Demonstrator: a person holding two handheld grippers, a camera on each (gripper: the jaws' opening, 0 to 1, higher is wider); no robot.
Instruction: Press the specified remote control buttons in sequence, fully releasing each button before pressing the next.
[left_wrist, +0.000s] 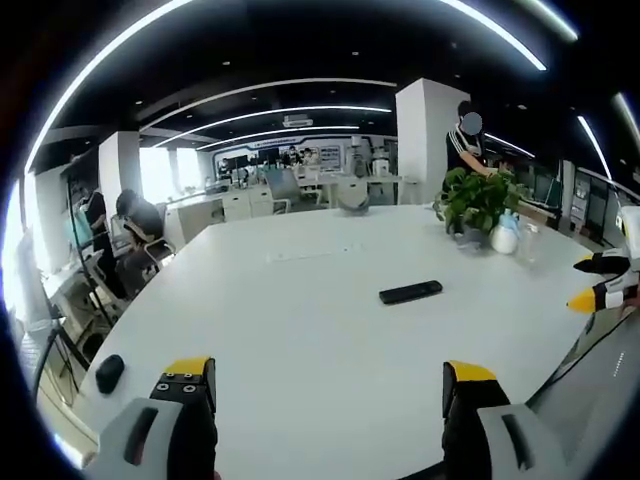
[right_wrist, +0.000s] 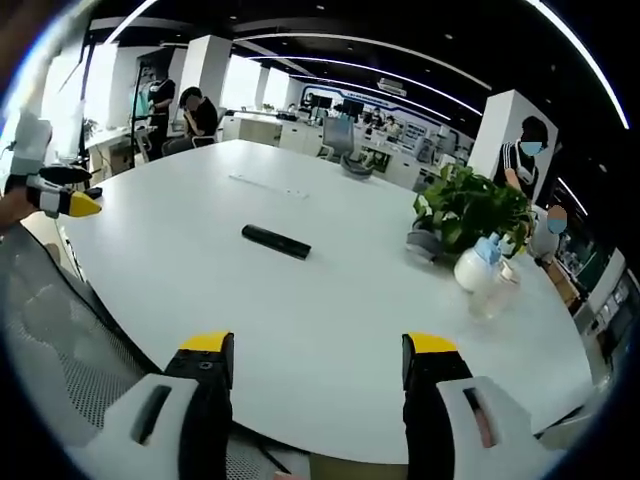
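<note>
No readable writing on the remote (left_wrist: 410, 292); lies flat mid-table (left_wrist: 300, 330), apart from both tools. Left gripper (left_wrist: 330, 385) jaws spread wide, holding nothing. Right gripper (right_wrist: 318, 362) likewise, nothing between jaws. Potted plant (right_wrist: 470, 212) and white spray bottle (right_wrist: 477, 265) near far edge, beyond remote. Small black object (left_wrist: 109, 372) at table's left edge. Mesh chair back (right_wrist: 60, 350) beside table.

Bright ceiling strip lights (left_wrist: 300, 108), sharp centre, fisheye-bent edges.
</note>
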